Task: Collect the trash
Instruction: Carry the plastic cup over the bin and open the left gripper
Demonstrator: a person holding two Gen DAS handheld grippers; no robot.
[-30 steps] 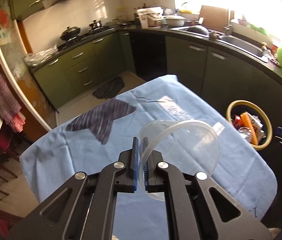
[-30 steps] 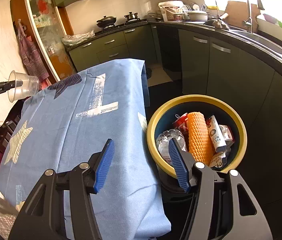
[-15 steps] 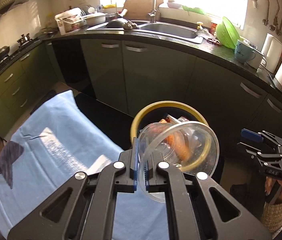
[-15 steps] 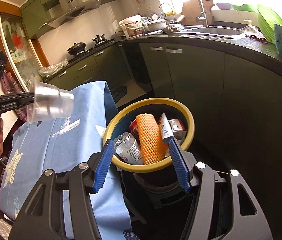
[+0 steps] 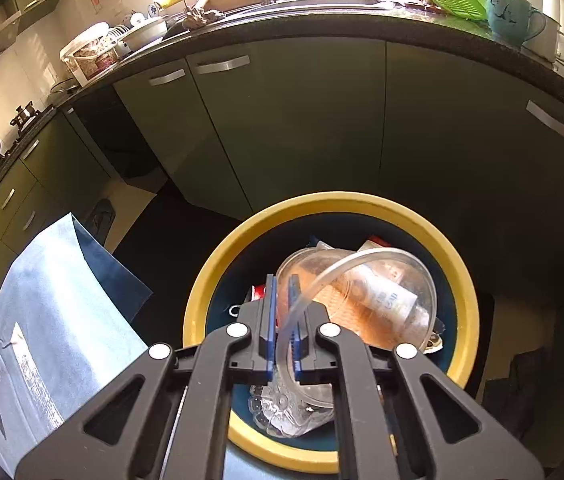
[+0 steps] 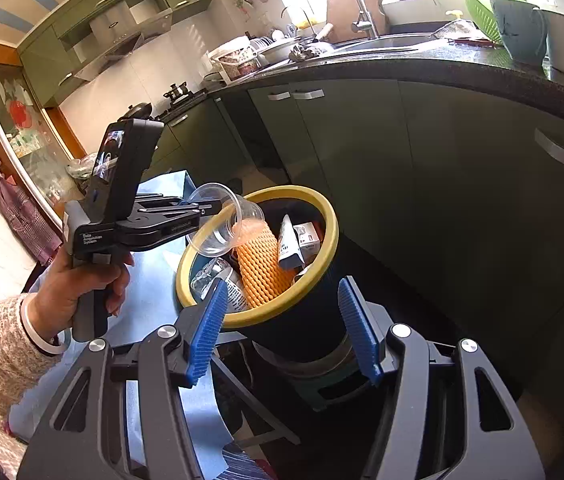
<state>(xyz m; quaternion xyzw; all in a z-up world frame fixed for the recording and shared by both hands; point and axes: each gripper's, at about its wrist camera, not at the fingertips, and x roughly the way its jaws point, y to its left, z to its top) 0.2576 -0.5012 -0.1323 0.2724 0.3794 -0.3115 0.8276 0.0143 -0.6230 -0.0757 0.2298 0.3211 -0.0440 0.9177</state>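
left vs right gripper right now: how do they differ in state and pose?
The left gripper has its jaws shut on the rim of the clear plastic cup; the right gripper has its jaws open, with nothing held. The left gripper hangs over the yellow-rimmed bin, cup tilted toward the trash; the right gripper sits beside and below the rim, jaws framing the bin without touching it. Both have blue pads and point down toward the bin.

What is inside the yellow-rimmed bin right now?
In the bin: orange foam net, white tube, small box, crushed clear bottle. Anything beneath them is covered.
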